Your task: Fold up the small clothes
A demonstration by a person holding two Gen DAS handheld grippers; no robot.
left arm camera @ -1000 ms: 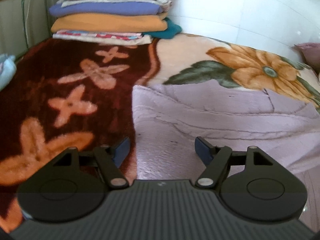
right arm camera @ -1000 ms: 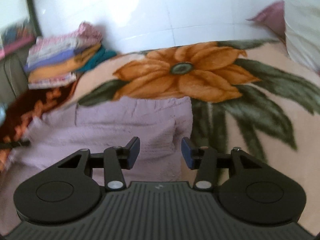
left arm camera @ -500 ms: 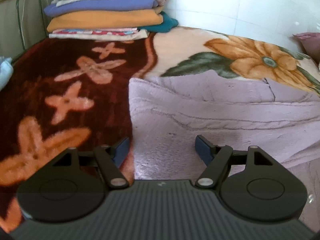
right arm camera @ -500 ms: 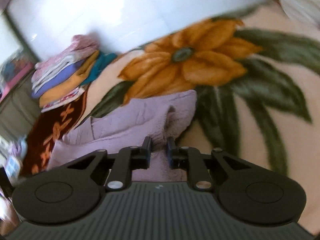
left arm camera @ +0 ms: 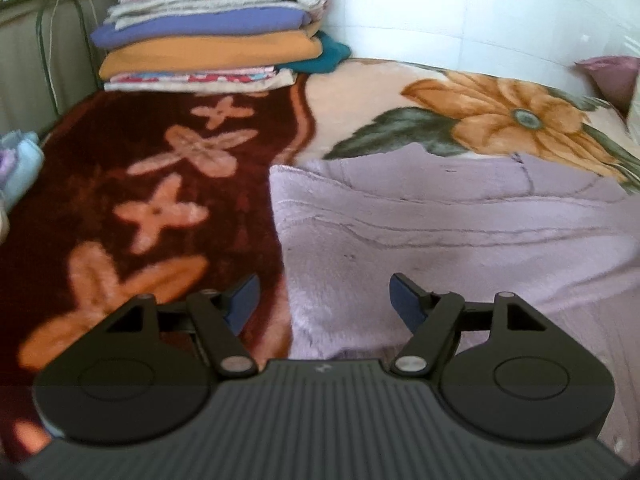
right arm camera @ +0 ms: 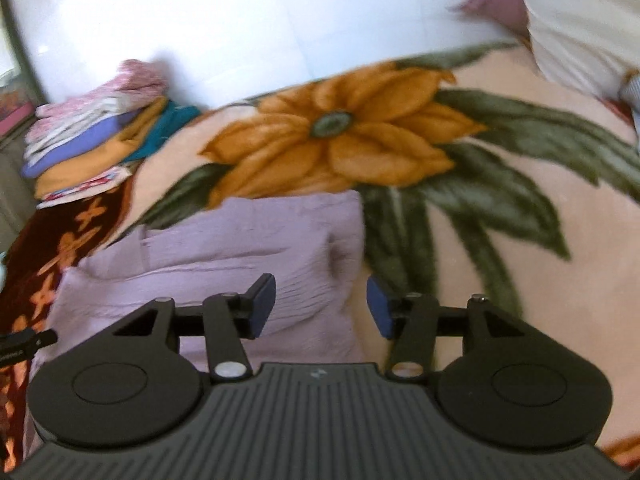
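A fuzzy lilac garment (left arm camera: 460,232) lies spread with wrinkles on a flowered blanket (left arm camera: 500,116). It also shows in the right wrist view (right arm camera: 240,248). My left gripper (left arm camera: 323,300) is open and empty, over the garment's near left edge. My right gripper (right arm camera: 321,306) is open and empty, straddling the garment's near right edge. The tip of the left gripper shows at the left edge of the right wrist view (right arm camera: 24,342).
A stack of folded clothes (left arm camera: 212,36) sits at the far left against the white wall; it shows in the right wrist view too (right arm camera: 100,132). A dark red flowered blanket part (left arm camera: 160,200) lies left. A white pillow (right arm camera: 580,20) is at the far right.
My right gripper closed to a narrow gap half a second ago and has opened wide again, with its view tilting back level. My left gripper stayed open and barely moved.
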